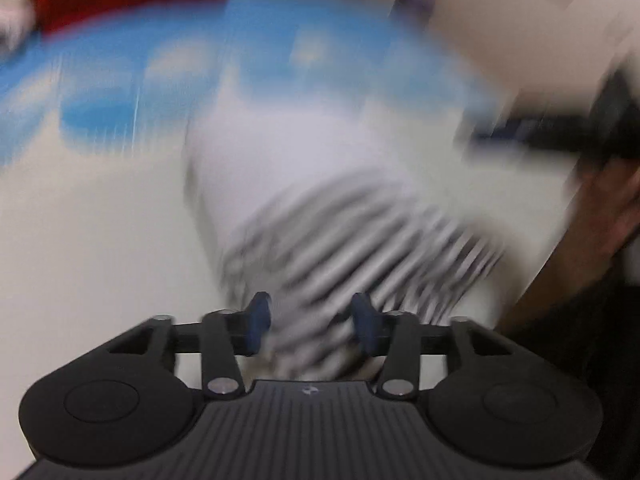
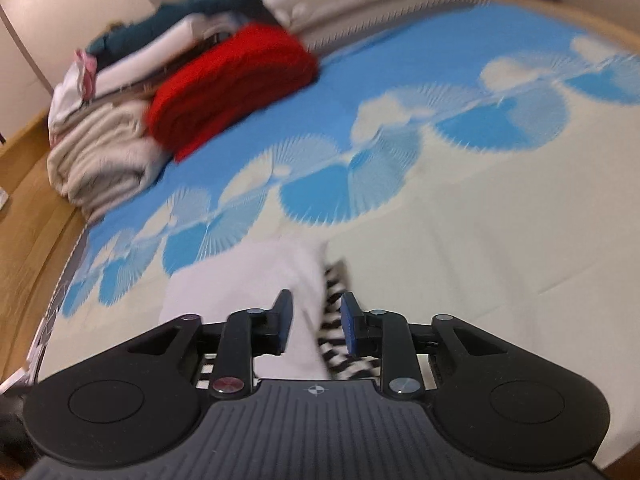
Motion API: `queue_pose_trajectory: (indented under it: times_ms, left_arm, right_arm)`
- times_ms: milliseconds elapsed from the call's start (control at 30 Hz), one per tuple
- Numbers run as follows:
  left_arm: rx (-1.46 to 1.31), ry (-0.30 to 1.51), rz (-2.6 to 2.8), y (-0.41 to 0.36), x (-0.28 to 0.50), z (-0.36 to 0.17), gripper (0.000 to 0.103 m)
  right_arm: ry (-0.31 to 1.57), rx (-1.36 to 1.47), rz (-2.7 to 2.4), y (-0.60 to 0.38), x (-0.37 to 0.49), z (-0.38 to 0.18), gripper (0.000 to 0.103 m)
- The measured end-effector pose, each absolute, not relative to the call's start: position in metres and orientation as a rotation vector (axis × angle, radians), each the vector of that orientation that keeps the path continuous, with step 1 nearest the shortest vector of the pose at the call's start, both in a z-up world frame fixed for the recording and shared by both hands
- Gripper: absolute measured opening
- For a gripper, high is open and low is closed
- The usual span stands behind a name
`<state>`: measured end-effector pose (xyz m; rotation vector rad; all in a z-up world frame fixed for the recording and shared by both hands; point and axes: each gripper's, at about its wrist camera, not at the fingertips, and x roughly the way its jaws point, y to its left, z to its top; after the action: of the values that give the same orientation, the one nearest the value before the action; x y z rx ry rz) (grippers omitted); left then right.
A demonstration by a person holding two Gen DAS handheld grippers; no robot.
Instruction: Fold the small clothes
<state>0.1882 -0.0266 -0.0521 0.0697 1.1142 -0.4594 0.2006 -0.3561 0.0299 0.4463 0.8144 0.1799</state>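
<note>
Two grippers over one small garment on the bed.
From the left wrist, heavily blurred, we see our left gripper with jaws apart, the white and black-striped garment lying between and beyond them on the blue-and-cream bedspread. From the right wrist, our right gripper stands apart too, straddling the garment's edge; we cannot tell if the pads touch it. A red folded blanket lies well beyond.

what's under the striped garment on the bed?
The white and black-striped garment lies on the blue-and-cream patterned bedspread, which shows all around it. Whether anything else sits beneath the garment cannot be seen; its own fabric covers that patch, and the left wrist view is blurred.
</note>
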Motion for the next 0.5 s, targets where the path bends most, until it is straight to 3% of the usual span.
queue_pose_trajectory:
  times_ms: [100, 233, 367, 433, 467, 500]
  left_arm:
    - [0.127, 1.172, -0.426, -0.035, 0.189, -0.07, 0.071]
    - [0.103, 1.173, -0.456, -0.029, 0.195, -0.066, 0.072]
    - [0.036, 1.153, -0.463, -0.02, 0.193, -0.055, 0.072]
    - [0.007, 1.116, -0.464, -0.021, 0.196, -0.049, 0.072]
    - [-0.012, 1.087, -0.46, -0.02, 0.196, -0.043, 0.072]
    - [-0.028, 1.058, -0.455, -0.019, 0.196, -0.037, 0.072]
  right_arm:
    - [0.872, 0.472, 0.151, -0.345, 0.222, 0.016, 0.042]
    - [0.936, 0.534, 0.166, -0.332, 0.253, -0.003, 0.05]
    - [1.032, 0.618, 0.158, -0.32, 0.275, -0.026, 0.049]
    - [1.016, 0.626, 0.16, -0.314, 0.278, -0.024, 0.027]
    - [0.985, 0.613, 0.152, -0.312, 0.277, -0.019, 0.004]
    - [0.912, 0.613, 0.132, -0.314, 0.275, -0.009, 0.003]
